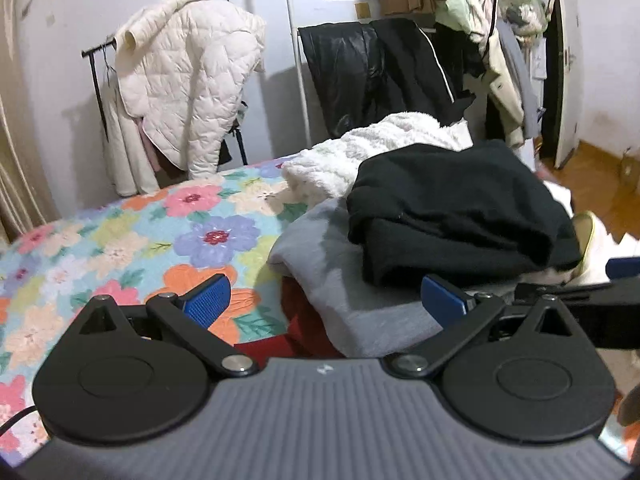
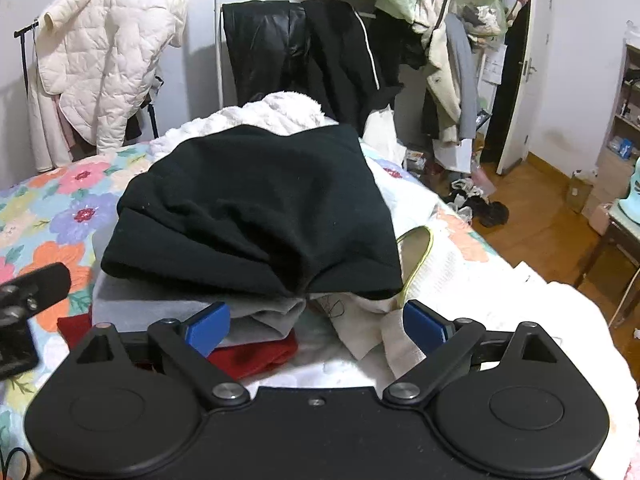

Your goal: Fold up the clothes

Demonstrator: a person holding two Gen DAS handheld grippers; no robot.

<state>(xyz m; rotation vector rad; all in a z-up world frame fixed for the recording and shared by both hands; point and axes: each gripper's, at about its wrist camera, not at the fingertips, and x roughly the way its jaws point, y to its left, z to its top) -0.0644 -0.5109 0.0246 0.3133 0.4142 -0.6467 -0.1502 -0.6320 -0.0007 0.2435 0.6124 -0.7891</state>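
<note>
A folded black garment (image 2: 256, 208) is seen lying on top of a stack, with a grey garment (image 2: 160, 304) beneath it and a red garment (image 2: 256, 354) at the bottom, all resting on a floral bedspread (image 1: 132, 240). A white fleece (image 2: 280, 114) is bunched behind the stack at 12 o'clock, and a white cloth (image 2: 376, 332) is spread at its 4 o'clock. The right gripper (image 2: 316, 322) is held just before the stack, its blue fingers (image 2: 210, 326) spread wide and nothing gripped; whether the left pad touches the grey layer cannot be told. The left gripper (image 1: 326, 300) is likewise spread wide over the grey and red edges, holding nothing. A cream quilted jacket (image 1: 188, 80) is hung at 11 o'clock.
</note>
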